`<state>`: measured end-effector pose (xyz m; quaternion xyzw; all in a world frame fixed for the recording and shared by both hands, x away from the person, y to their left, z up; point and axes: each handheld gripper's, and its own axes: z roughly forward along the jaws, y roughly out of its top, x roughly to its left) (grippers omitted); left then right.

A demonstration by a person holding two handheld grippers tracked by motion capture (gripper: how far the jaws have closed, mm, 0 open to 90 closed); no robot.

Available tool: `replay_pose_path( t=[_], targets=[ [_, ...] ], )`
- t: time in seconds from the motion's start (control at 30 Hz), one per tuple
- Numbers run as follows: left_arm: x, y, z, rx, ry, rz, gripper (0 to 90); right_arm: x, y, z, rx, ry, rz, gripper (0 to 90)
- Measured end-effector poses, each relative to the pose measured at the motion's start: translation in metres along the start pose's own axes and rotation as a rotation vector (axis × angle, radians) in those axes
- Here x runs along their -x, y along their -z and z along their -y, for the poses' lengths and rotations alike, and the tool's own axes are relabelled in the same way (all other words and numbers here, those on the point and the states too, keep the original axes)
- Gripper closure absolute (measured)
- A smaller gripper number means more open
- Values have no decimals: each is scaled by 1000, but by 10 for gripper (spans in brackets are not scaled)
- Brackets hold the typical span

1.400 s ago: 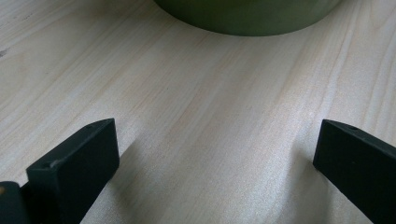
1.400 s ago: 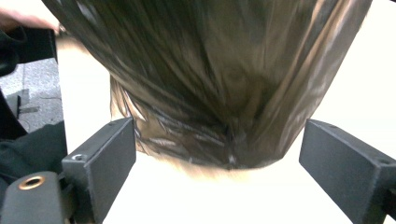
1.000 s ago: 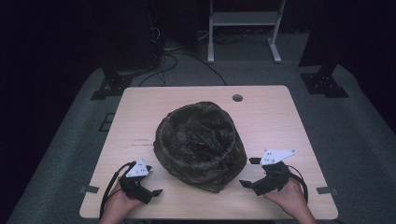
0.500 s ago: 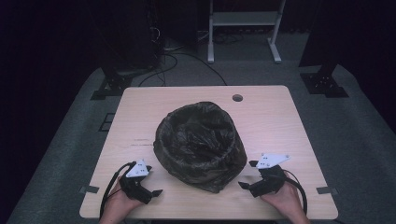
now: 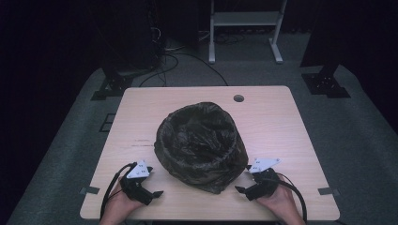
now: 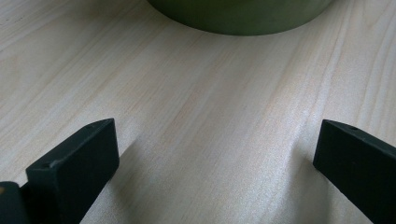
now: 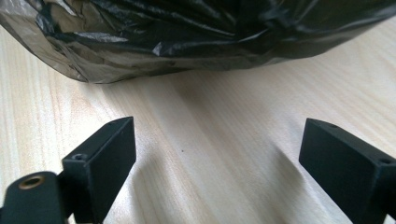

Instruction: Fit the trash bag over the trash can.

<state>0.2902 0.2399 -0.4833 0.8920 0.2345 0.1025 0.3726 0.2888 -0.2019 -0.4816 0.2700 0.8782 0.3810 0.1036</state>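
A bin lined with a black bag (image 5: 201, 145) sits in the middle of the tabletop (image 5: 277, 122), a little toward the person's edge, its mouth open and facing up. The crinkled bag drapes over the rim and down the sides, so in the high view the wall of the bin is covered. In the left gripper view a curved green wall (image 6: 238, 14) shows at the top, cut off by the frame; that looks like the bin's base on the wood.

The left gripper (image 5: 141, 185) rests low near the front edge, left of the bin and apart from it, fingers (image 6: 79, 158) spread wide with bare wood between them. The right gripper (image 5: 253, 185) sits on the other side, just beside the bag's lower fold, fingers (image 7: 100, 158) also spread, gripping nothing. In the right gripper view the bag's wrinkled plastic (image 7: 196, 37) hangs across the top, close ahead of the fingers but not touching.

Nothing lies between either gripper and the bin. A round cable hole (image 5: 238, 98) marks the far side of the tabletop. Beyond it, on the grey floor, stand a white frame (image 5: 244, 23) and loose cables (image 5: 173, 51); the rest back there is too dark to make out. What is inside the bag is hard to tell.
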Motion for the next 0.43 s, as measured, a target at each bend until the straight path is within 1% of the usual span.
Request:
replay_pose_path(
  t=[0.1,0.23,0.43],
  targets=[
    [0,0,0,0,0,0,0,-1,-4,0,-16,9,1,93],
    [0,0,0,0,-1,1,0,-2,-4,1,-10,14,10,92],
    [0,0,0,0,-2,1,0,-2,-4,2,3,8,15,92]
  ],
)
